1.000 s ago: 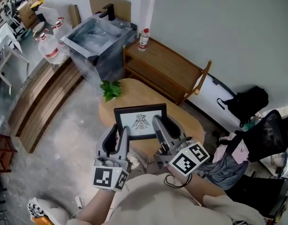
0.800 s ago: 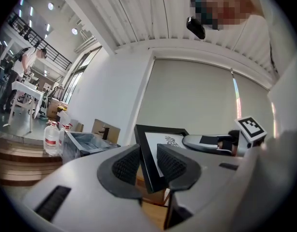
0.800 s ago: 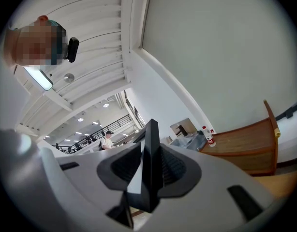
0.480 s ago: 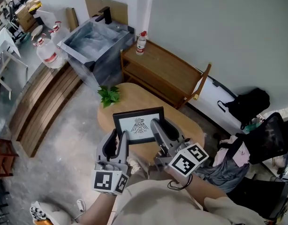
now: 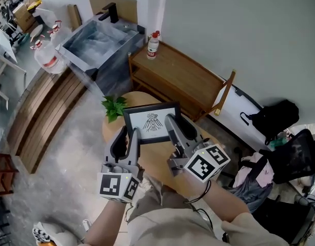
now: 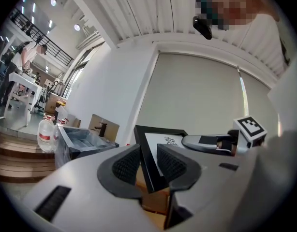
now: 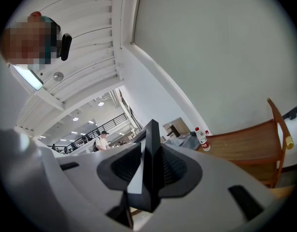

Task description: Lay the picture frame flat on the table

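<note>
A black picture frame (image 5: 151, 123) with a bird-like drawing on white is held up above the far edge of a round wooden table (image 5: 155, 155), its face turned toward the person and tilted back a little. Whether its lower edge touches the table cannot be told.

The left tongs (image 5: 128, 137) are closed on the frame's lower left side and the right tongs (image 5: 177, 127) are clamped on its lower right side. In each gripper view, the black moulding sits pinched between the ribbed pads.

A small green plant (image 5: 113, 106) stands at the table's far left edge, just beside the frame's left corner. Below the table lies a grey concrete floor (image 5: 70, 147), with wooden steps (image 5: 39, 111) running along its left.

Beyond the table, a two-tier wooden shelf unit (image 5: 183, 78) stands against a pale wall (image 5: 239, 29) and carries a white bottle (image 5: 153, 44) with a red cap at its left end. Left of the unit is a grey sink (image 5: 98, 45) with a black tap, and large water jugs (image 5: 44, 58) are grouped beside that. A black bag (image 5: 273, 118) rests on the floor at the right.

Both tongs point level and away from the person, side by side and nearly parallel, with their marker cubes (image 5: 203, 165) nearest the camera. The person's forearms (image 5: 219, 204) reach in from the bottom edge.
</note>
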A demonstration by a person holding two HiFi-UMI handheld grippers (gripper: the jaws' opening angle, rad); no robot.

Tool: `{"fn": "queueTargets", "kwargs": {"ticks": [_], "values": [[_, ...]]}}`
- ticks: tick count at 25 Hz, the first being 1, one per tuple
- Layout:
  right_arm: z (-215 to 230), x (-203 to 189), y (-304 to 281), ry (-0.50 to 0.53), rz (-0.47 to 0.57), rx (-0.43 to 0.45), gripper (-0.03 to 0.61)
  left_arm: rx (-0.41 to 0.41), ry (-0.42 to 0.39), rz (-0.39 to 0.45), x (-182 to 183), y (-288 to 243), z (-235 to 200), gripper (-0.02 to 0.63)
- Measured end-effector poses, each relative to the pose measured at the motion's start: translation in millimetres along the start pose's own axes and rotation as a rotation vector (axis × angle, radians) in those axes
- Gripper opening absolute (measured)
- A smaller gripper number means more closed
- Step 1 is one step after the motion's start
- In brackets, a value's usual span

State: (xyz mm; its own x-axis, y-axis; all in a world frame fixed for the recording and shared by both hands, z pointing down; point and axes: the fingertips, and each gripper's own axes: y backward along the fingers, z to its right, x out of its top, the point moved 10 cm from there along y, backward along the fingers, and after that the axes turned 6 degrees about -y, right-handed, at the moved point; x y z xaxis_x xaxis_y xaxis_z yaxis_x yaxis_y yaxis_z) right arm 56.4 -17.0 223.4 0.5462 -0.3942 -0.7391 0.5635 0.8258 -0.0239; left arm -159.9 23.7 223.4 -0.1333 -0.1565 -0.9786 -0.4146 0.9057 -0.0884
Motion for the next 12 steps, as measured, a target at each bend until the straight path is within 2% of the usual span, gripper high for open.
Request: {"fn": "queueTargets", "kwargs": {"ticks": [4,12], "values": [[27,-5,-16,0.013,0.004,-0.005,0.1,-0.025,0.022,0.011,-19,-23,-11,0.109],[144,-34,-70,-0.071,-0.043,-0.082,0.101,-0.053,0.109,-0.066,-103,-115,-40,0.104]]}}
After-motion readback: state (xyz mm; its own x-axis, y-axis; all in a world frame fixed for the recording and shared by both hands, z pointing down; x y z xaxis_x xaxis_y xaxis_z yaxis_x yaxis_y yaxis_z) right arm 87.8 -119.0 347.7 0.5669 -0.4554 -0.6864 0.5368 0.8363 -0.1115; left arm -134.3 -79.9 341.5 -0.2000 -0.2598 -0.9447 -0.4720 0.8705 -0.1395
